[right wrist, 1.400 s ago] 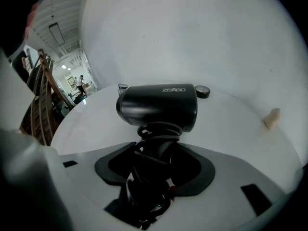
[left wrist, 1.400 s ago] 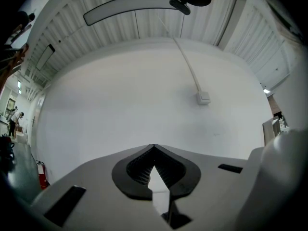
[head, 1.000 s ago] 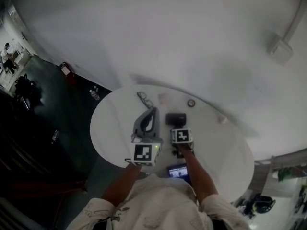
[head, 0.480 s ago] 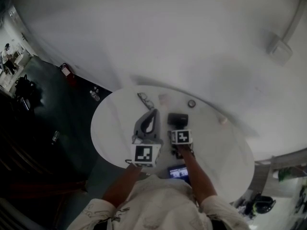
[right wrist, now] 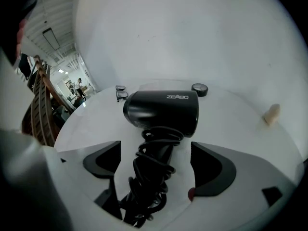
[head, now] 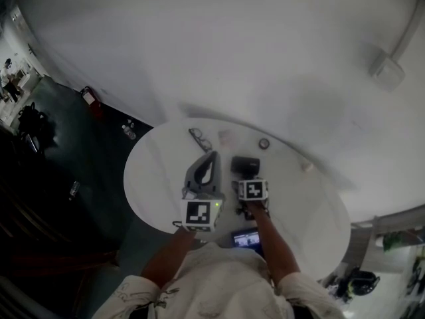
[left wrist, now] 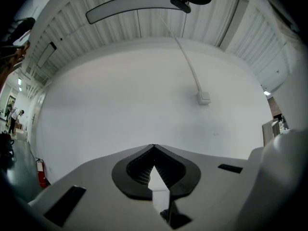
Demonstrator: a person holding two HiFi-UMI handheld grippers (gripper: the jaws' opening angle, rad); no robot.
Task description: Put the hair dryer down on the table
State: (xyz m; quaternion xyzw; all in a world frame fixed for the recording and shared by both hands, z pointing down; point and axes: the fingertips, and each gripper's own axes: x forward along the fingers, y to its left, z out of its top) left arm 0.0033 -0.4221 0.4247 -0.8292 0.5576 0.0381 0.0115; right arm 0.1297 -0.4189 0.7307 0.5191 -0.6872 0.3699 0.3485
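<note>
Right gripper [right wrist: 156, 150] stood with its jaws wide apart, having just been opening; the cord-wrapped handle of the hair dryer [right wrist: 163, 110] lay between them, and neither pad pressed on it. The dryer rested on the round white table [head: 305, 205], barrel toward the top of the frame, just right of the table's middle and well clear of every rim. Left gripper [left wrist: 154, 148] had its jaws closed tip to tip with nothing between them, aimed at a bare white wall.

Most open tabletop lay to the right and lower right of the head view. At the upper edge the table sat close to the wall, and dark floor showed past its left rim.

Counted: two grippers, one hair dryer, one pair of glasses [right wrist: 120, 93] at the upper left of the table, one small round thing [right wrist: 199, 89] behind the barrel, one small pale lump [right wrist: 272, 113] to the right, and one lit screen [head: 246, 238] at the table's lower edge.

Cord coils covered most of the handle, and its lower end was cut off by the bottom of the right gripper view. In the head view the marker cube hid the right jaws. What the round thing and the lump were could not be told.
</note>
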